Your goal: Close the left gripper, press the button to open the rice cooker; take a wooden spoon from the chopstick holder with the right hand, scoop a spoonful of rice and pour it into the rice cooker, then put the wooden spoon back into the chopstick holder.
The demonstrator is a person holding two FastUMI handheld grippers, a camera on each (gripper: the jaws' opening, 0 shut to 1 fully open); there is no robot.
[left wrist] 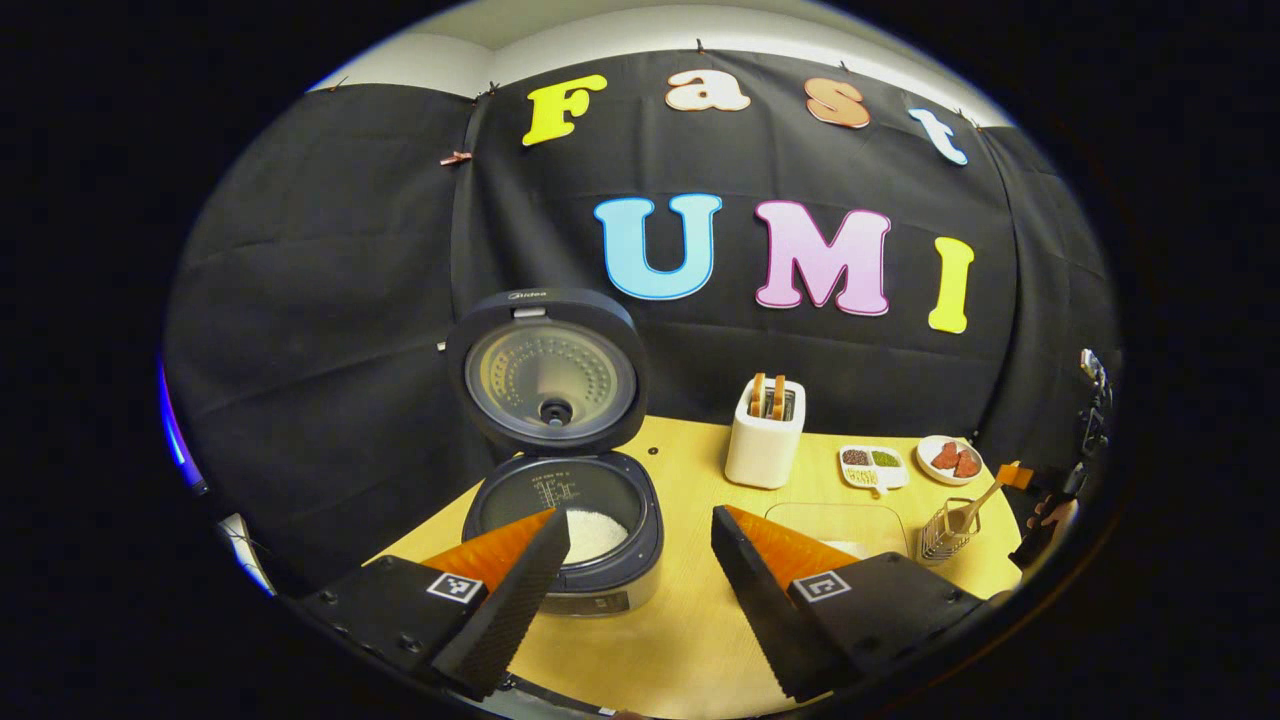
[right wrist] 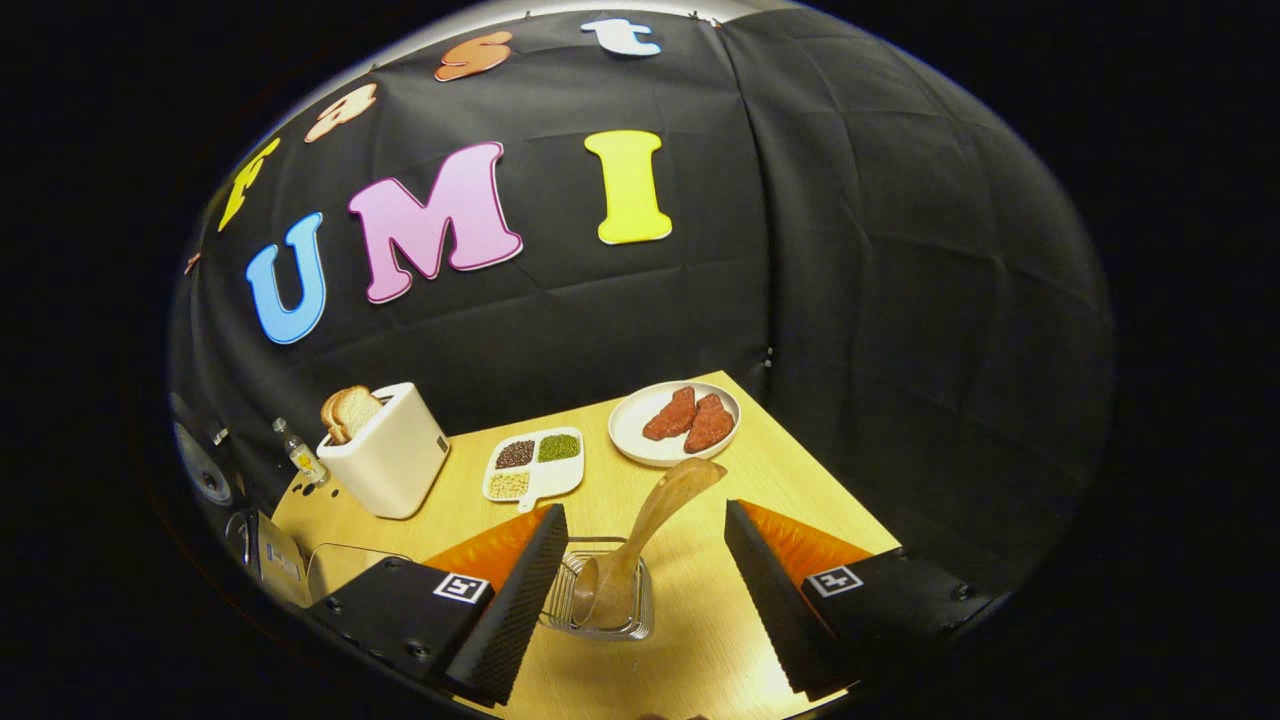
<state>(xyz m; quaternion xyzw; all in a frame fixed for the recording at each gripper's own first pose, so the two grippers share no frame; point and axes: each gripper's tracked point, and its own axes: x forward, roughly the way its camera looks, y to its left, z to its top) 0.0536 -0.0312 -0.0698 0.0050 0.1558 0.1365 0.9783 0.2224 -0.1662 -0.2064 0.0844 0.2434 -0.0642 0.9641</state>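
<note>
The dark rice cooker (left wrist: 560, 530) stands open, its lid (left wrist: 545, 372) raised, with white rice (left wrist: 592, 533) in the pot. My left gripper (left wrist: 640, 540) is open just in front of the cooker, holding nothing. The wire chopstick holder (right wrist: 600, 598) sits between the fingers of my open right gripper (right wrist: 645, 535). The wooden spoon (right wrist: 650, 530) leans in the holder, its handle end pointing up to the right, and neither finger touches it. The left gripper view shows the chopstick holder (left wrist: 946, 532) with the wooden spoon (left wrist: 978, 507) at the table's right, and a hand (left wrist: 1050, 518) beside it.
A white toaster (left wrist: 765, 437) with bread stands behind. A divided dish of beans (right wrist: 533, 463) and a plate with red pieces (right wrist: 677, 420) lie near the back. A clear container (left wrist: 838, 527) holding rice sits beside the holder. The table (right wrist: 760, 470) ends close on the right.
</note>
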